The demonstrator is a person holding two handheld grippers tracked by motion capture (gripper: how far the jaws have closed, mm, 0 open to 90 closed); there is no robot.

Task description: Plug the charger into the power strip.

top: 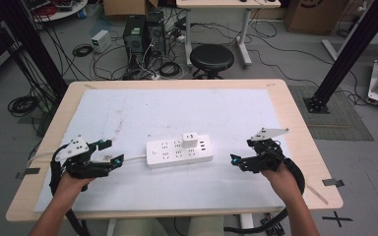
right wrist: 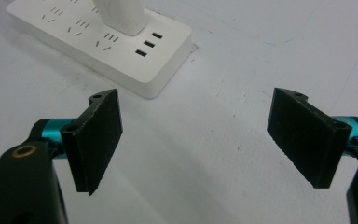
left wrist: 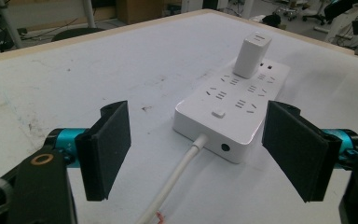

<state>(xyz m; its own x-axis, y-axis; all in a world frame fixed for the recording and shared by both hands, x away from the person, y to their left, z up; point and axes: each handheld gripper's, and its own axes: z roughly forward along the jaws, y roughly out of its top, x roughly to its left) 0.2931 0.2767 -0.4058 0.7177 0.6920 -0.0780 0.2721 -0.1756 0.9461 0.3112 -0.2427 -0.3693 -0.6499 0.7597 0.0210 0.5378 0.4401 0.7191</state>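
A white power strip lies in the middle of the white mat, with a white plug-in adapter standing upright in its far row of sockets. Its white cable runs back between the jaws of my left gripper, which is open just short of the strip's end. The adapter rises beyond. My right gripper is open too, low over the bare mat just off the strip's other end, where the USB ports lie. In the high view the left gripper and right gripper flank the strip.
The white mat covers a wooden table. Behind the table stand a black stool, computer towers and tangled cables on the floor. Black frame posts rise at the sides.
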